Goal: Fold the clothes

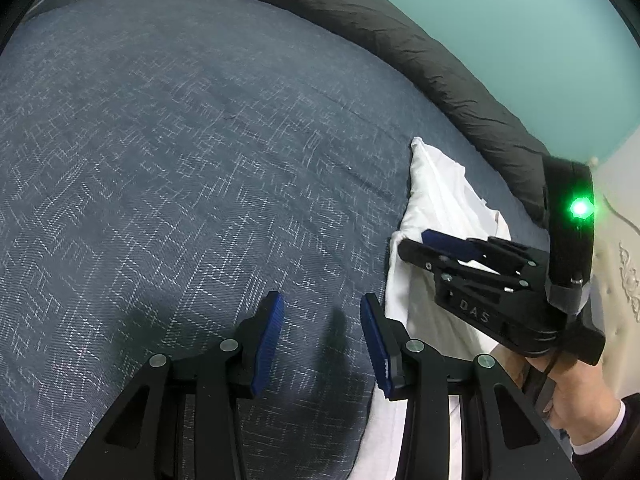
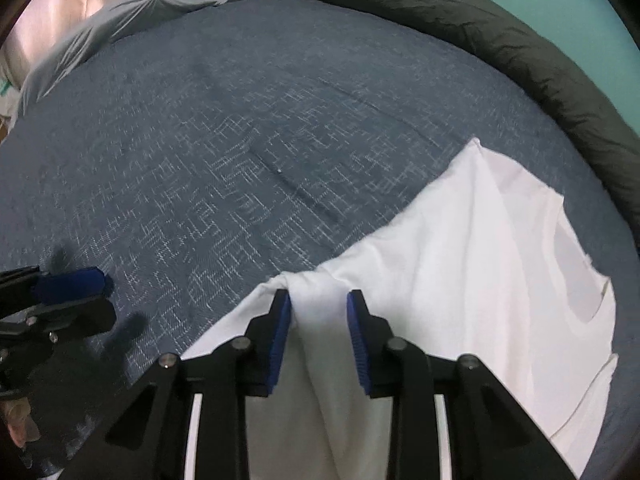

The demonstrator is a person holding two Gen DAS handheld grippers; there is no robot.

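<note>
A white T-shirt (image 2: 460, 240) lies spread on the blue patterned bedspread (image 2: 240, 140), its neck opening toward the right. My right gripper (image 2: 318, 296) points down over the shirt's left edge, jaws apart, with a bunched ridge of the cloth running between the pads and not visibly pinched. In the left wrist view the right gripper (image 1: 414, 242) hovers over the T-shirt (image 1: 440, 200), held by a hand (image 1: 576, 404). My left gripper (image 1: 322, 300) stands open over the bare bedspread (image 1: 200, 160) just left of the shirt, with nothing between its fingers. The right wrist view shows the left gripper (image 2: 102, 292) at the far left.
A rolled dark grey blanket (image 2: 480, 28) runs along the bed's far and right side, against a teal wall (image 1: 500, 20). Light grey bedding (image 2: 160, 4) is heaped at the far left corner. A pale tufted headboard (image 1: 624, 264) rises at the right.
</note>
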